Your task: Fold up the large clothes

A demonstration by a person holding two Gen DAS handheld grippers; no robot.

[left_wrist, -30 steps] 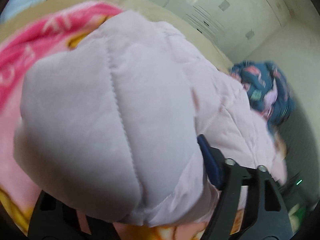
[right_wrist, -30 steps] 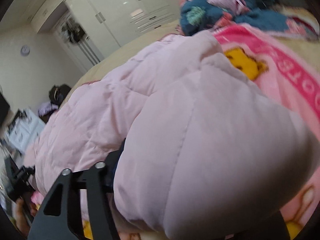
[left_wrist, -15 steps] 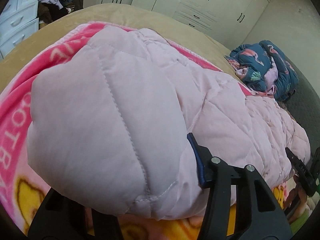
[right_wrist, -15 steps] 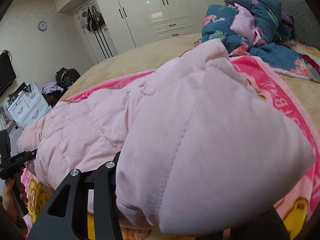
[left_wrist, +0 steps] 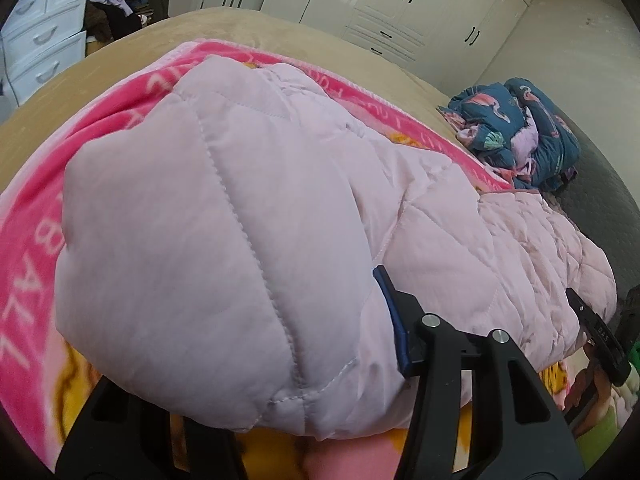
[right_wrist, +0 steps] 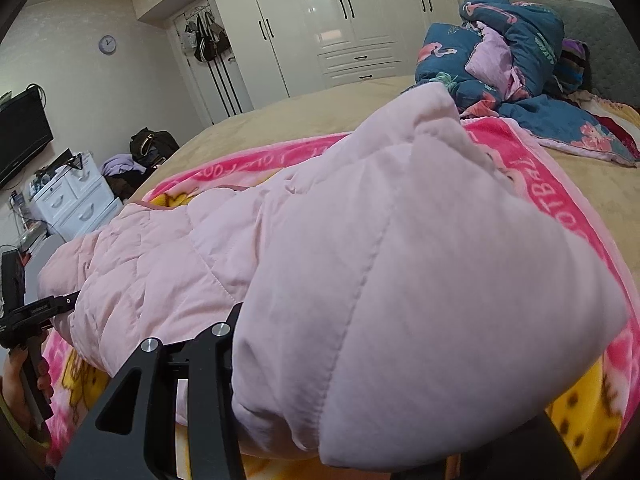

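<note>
Gripping one bunched end each, the left gripper (left_wrist: 256,364) and right gripper (right_wrist: 384,408) have their jaws clenched on the pink padded coat (left_wrist: 420,220), slung between them over the pink blanket (right_wrist: 560,184) on the bed (left_wrist: 248,26). Judged early: no neat fold shows yet. Beyond, a blue quilt heap (right_wrist: 508,52) lies well clear.
</note>
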